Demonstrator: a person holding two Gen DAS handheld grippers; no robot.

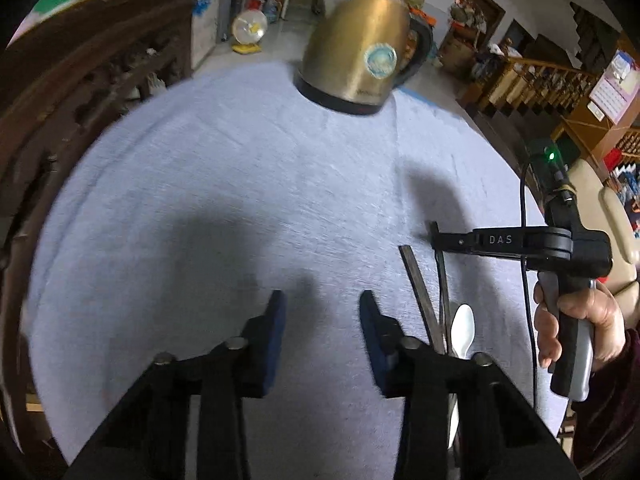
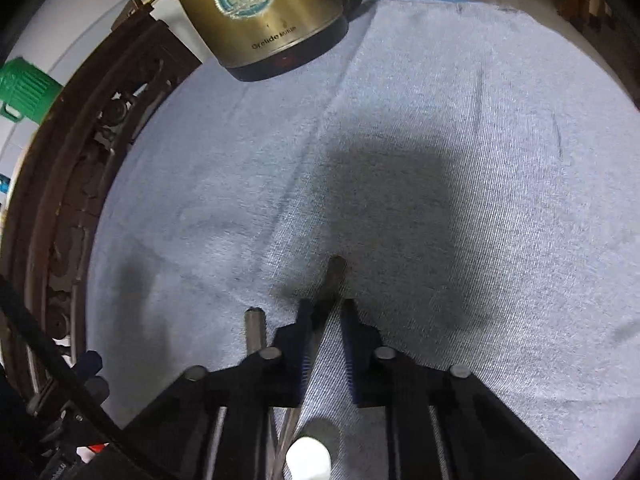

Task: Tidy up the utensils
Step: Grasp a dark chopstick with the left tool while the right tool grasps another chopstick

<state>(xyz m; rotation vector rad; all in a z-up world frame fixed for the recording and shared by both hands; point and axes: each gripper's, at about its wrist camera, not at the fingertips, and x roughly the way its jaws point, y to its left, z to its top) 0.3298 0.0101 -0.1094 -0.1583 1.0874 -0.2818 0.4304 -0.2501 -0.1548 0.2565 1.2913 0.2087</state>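
A desk [image 1: 200, 200] covered with a pale blue-grey cloth of fine ribbed weave was recorded in both views. A brass-coloured metal kettle [image 1: 360, 52], conical with a black base and a round teal sticker, stood at the far edge.

Left wrist view: the left gripper [image 1: 322, 336] was held above bare cloth with its jaws wide apart and nothing between the blue pads. To its right lay the utensils: a flat, dark metal chopstick [image 1: 420, 292], a second thin dark chopstick [image 1: 442, 300] just beside it, and a white plastic spoon [image 1: 463, 330] with an oval bowl, near their lower ends. The right gripper [image 1: 435, 236] was seen from the side, black, marked "DAS", its tip over the upper end of the second chopstick. The person's right hand [image 1: 580, 320] was wrapped round its handle. Jaw spacing could not be judged from this angle.

Right wrist view: the right gripper [image 2: 326, 312] was seen with jaws narrow, one dark chopstick [image 2: 332, 280] running between the pads; whether the pads pressed on it could not be told. The other chopstick [image 2: 255, 328], square-ended, lay just outside the left finger. The spoon [image 2: 308, 458] appeared only as a white rounded shape at the bottom edge. Carved dark wood furniture [image 2: 60, 200] bordered the desk on the left, and a green plastic object [image 2: 28, 88] was seen only in this view.
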